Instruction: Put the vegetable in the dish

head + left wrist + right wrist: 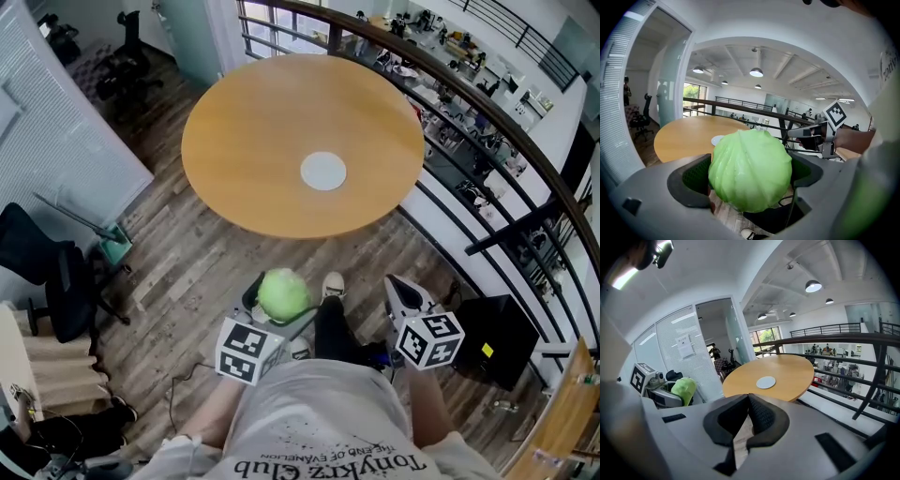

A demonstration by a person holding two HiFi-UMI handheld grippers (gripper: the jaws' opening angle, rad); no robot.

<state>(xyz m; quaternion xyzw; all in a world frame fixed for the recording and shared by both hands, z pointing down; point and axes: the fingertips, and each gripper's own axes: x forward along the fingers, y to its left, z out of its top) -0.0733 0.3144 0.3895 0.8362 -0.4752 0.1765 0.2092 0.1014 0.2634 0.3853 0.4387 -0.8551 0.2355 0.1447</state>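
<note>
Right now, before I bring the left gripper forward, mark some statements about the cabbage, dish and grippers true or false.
1. The left gripper is clamped on the cabbage. True.
2. The cabbage lies in the dish. False: the dish is empty; the cabbage is held above the floor, short of the table.
3. The right gripper is shut with nothing between its jaws. True.
4. The dish stands on the floor. False: it stands on the round table.

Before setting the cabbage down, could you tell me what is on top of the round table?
Only a pale round dish lies on the table, itself empty. The head view shows the whole tabletop uncovered; the cabbage is off it, in the left gripper.
</note>
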